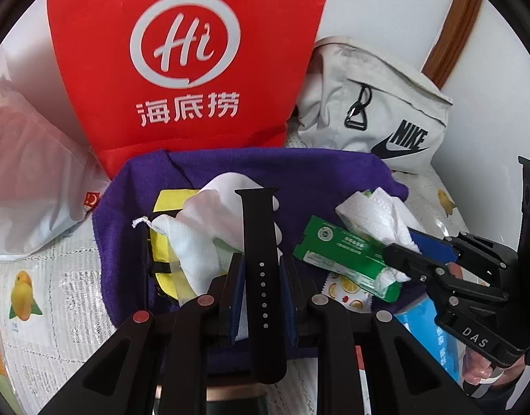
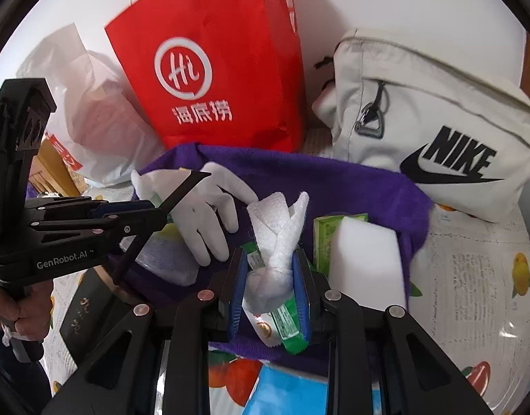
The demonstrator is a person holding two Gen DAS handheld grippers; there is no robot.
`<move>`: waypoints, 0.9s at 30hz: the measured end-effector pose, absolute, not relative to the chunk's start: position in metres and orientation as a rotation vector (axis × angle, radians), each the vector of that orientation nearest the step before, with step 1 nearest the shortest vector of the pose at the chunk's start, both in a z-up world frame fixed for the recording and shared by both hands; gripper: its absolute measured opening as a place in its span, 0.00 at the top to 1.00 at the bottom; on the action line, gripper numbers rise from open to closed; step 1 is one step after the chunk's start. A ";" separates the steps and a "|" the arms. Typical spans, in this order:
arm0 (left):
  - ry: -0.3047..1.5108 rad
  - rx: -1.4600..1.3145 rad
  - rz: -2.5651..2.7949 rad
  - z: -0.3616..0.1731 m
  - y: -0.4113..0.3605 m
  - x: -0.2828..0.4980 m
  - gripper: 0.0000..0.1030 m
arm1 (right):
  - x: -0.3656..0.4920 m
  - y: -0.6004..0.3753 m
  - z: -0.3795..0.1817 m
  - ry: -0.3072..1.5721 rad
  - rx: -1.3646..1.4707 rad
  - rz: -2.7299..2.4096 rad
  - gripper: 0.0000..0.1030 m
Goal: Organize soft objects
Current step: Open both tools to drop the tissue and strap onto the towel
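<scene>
black strap [image 1: 261, 259] clamped between left jaws; knotted tissue [image 2: 275, 269] between right jaws

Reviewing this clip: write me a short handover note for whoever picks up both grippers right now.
Left gripper: shut on the black perforated rubber watch strap.
Right gripper: shut on the twisted white paper tissue and a green snack wrapper.
Both hover over the purple fleece cloth, where the white fabric glove and white foam block lie.
Red paper bag and beige Nike pouch stand behind.
Left: place both held items; the rest is unsorted.
</scene>
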State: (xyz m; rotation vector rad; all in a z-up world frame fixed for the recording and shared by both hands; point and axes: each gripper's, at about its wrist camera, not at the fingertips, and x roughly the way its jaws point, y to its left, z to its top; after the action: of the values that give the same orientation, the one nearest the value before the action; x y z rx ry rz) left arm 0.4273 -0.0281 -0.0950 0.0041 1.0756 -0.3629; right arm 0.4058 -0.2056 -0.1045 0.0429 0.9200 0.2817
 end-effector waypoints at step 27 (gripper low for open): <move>1.102 -0.002 -0.322 -0.098 -0.025 0.429 0.53 | 0.409 -0.197 -0.108 0.974 0.073 0.282 0.44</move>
State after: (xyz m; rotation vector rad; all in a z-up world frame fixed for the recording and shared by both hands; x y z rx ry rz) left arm 0.4292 -0.0254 -0.0978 -0.0016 1.1020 -0.3218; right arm 0.4094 -0.1968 -0.1076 0.0728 0.9738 0.2821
